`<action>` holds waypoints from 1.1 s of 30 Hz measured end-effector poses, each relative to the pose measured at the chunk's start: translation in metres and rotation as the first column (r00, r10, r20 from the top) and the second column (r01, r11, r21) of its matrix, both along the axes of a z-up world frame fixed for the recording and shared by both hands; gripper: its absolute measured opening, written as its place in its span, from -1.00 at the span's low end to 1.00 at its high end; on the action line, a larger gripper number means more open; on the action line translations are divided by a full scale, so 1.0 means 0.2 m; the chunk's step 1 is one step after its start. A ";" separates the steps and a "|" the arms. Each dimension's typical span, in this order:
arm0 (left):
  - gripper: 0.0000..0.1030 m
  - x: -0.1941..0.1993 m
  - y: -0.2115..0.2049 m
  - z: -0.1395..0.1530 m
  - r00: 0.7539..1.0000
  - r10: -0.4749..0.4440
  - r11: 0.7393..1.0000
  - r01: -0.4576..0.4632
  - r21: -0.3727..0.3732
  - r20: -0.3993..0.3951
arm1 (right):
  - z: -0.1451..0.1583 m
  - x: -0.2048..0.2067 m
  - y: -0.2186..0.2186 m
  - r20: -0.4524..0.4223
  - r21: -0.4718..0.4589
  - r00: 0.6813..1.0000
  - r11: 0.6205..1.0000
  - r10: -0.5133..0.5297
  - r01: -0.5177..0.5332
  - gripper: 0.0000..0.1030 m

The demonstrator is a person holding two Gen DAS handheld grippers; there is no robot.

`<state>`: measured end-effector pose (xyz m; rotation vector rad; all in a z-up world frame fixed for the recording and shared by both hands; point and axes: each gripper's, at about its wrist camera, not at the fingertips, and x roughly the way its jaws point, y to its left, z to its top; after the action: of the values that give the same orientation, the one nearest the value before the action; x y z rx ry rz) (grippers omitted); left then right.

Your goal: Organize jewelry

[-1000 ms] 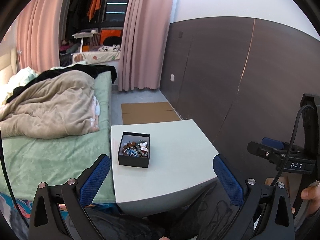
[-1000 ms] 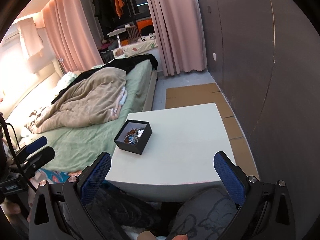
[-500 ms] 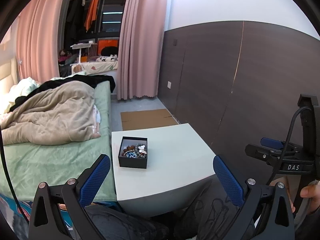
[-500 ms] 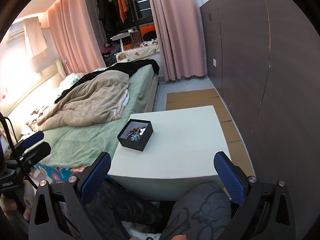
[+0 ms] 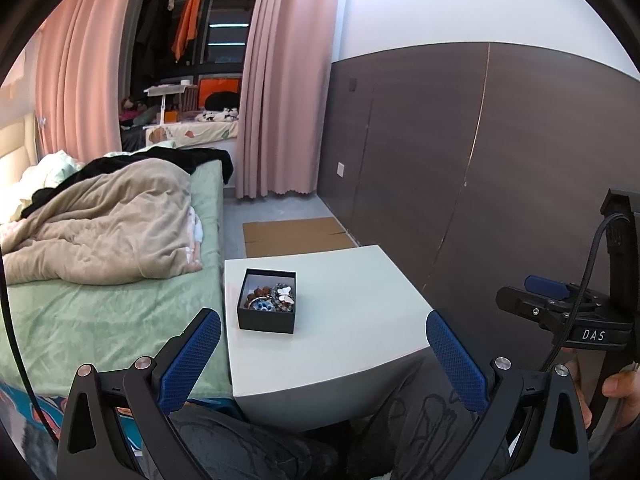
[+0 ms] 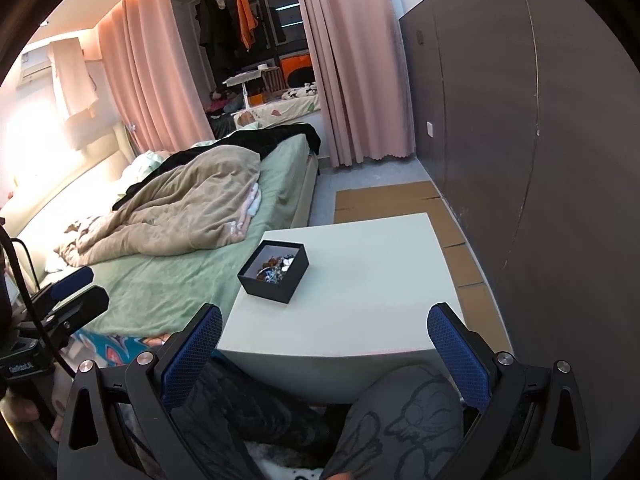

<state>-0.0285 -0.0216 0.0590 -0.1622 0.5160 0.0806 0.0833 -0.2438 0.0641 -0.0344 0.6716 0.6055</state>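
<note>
Two grippers are in view, and we find both with fingers spread wide and nothing between them. The left gripper (image 5: 323, 344) touches nothing; its blue pads (image 5: 190, 360) hang over the near edge of the white table (image 5: 360, 320). The right gripper (image 6: 325, 346) is likewise empty and held clear of the tabletop, above the person's patterned trousers (image 6: 400, 412).

Beyond the fingers we note the low white table, a bed with a green sheet (image 5: 80, 320) and a beige quilt (image 5: 104, 232) to the left of it, pink curtains (image 5: 288, 80) further off, dark wall panelling (image 5: 440, 160) to the right, and flattened cardboard (image 5: 296, 232) on the floor behind the table.

The black jewelry box (image 5: 267, 300) stands open on the table's left half, ahead of both grippers and apart from them, with mixed pieces heaped inside.
</note>
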 end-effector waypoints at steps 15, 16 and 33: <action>0.99 -0.03 0.01 -0.03 1.000 0.009 1.000 -0.009 -0.009 0.000 | 0.00 -0.03 0.03 0.006 -0.003 1.000 1.000 0.003 -0.003 1.00; 0.99 -0.03 0.01 -0.03 1.000 0.010 1.000 -0.010 -0.010 0.001 | 0.00 -0.03 0.04 0.009 -0.007 1.000 1.000 0.002 -0.002 1.00; 0.99 -0.04 0.00 -0.03 1.000 0.008 1.000 -0.008 0.001 0.002 | -0.04 -0.04 0.03 0.023 0.003 1.000 1.000 -0.011 0.011 1.00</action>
<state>-0.0360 -0.0220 0.0536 -0.1635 0.5130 0.0886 0.0763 -0.2379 0.0566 -0.0349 0.6480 0.5950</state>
